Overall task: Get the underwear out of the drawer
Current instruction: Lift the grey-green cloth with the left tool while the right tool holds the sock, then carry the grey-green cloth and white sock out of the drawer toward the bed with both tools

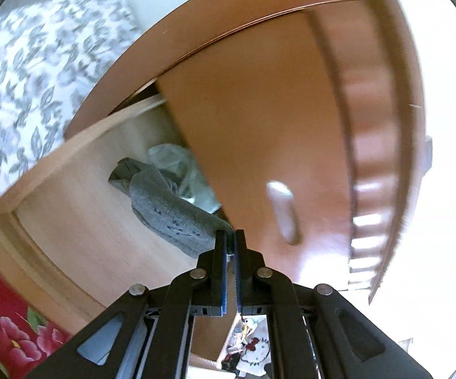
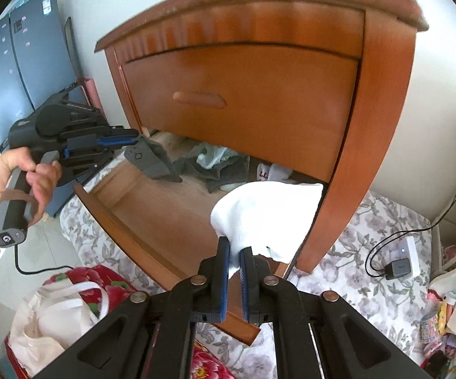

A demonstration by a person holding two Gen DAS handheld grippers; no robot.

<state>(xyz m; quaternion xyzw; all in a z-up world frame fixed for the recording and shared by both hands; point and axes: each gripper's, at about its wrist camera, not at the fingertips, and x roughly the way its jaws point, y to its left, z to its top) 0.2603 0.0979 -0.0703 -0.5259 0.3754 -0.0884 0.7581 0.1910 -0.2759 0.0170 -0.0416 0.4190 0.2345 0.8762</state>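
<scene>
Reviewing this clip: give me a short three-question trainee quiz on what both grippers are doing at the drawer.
1. True or false: the left gripper is shut on a grey garment.
2. What colour is the garment that the right gripper pinches? A) white B) red C) black
3. Fill in: the open drawer sits below a closed upper drawer with a ____ handle.

Key:
1. True; its fingers are clamped on the cloth's edge over the drawer.
2. A; white cloth sits between its pads.
3. Wooden. Grey and pale blue clothes remain further back in the drawer.
</scene>
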